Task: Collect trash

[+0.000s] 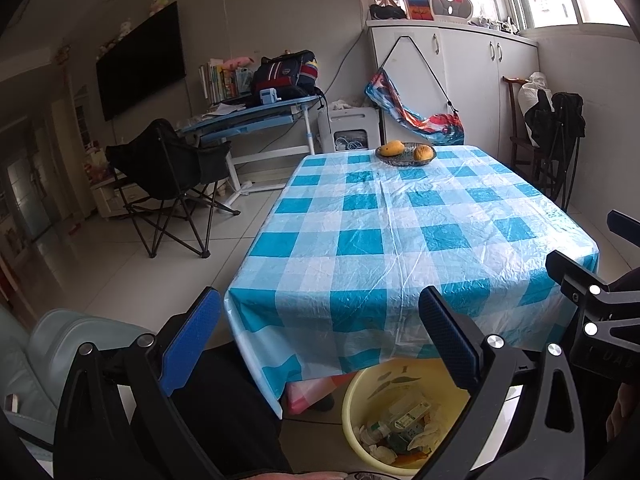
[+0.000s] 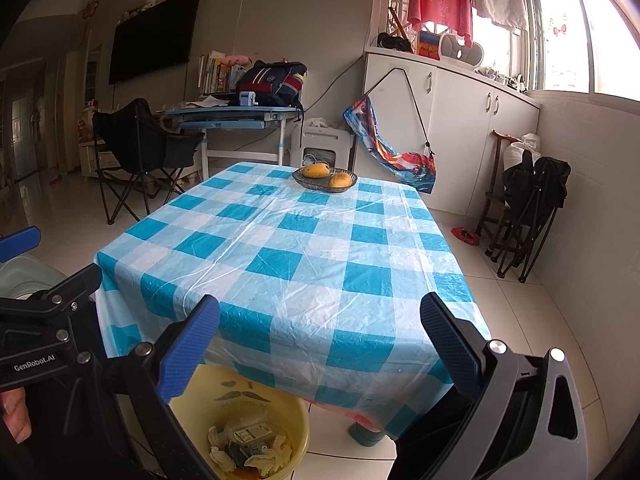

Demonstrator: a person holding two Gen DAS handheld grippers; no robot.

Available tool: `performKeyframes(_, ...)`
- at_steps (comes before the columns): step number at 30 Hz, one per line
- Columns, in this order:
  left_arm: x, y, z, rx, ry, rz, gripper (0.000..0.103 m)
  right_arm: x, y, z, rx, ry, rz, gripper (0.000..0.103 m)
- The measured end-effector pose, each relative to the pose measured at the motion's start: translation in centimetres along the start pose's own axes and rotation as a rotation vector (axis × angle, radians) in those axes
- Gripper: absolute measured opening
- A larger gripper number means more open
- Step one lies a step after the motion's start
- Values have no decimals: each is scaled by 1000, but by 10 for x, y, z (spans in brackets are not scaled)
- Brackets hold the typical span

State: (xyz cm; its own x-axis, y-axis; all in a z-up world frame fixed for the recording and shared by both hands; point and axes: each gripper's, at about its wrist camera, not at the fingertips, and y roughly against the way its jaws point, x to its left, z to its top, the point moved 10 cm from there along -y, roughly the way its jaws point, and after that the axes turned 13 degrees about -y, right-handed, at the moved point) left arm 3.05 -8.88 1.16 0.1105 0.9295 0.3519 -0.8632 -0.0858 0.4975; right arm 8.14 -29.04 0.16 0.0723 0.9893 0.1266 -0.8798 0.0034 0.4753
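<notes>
A yellow bin (image 1: 362, 446) stands on the floor at the table's near edge, holding crumpled tissues, a small carton and wrappers (image 1: 404, 426). It also shows in the right wrist view (image 2: 298, 420), with the trash (image 2: 250, 444) inside. My left gripper (image 1: 320, 344) is open and empty, held above the bin in front of the table. My right gripper (image 2: 320, 344) is open and empty, above the table's near edge. The right gripper shows at the right edge of the left wrist view (image 1: 580, 276). The left gripper shows at the left edge of the right wrist view (image 2: 52, 264).
The table has a blue-and-white checked plastic cloth (image 1: 400, 232), also in the right wrist view (image 2: 288, 248). A glass bowl with two mangoes (image 1: 406, 153) sits at its far end. A folding chair (image 1: 168, 168), a desk (image 1: 248, 116) and white cabinets (image 1: 460, 76) stand behind.
</notes>
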Motion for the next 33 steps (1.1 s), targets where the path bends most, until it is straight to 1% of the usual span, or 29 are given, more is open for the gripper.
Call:
performKeyframes(12,0,0,0,-1,1,-1,96,1,-1,-1,1,2,1,96)
performKeyframes(17,-6,4,-1,-29,-1,-23,95,1,-3,-4,8,5,5,96)
performKeyframes(23,-3,-2,-7,4,19,-45,95,1,-4,-6,11,3,6,96)
performKeyframes(26,1,-9,-13,45,57,-74,95,1,-4,-5,11,6,6,96)
performKeyframes(28,4,-13,-17,70,65,-76,95,1,-4,-5,12,7,6,96)
performKeyframes(33,6,-13,-18,71,65,-77,95,1,-5,-8,17,13,9,96)
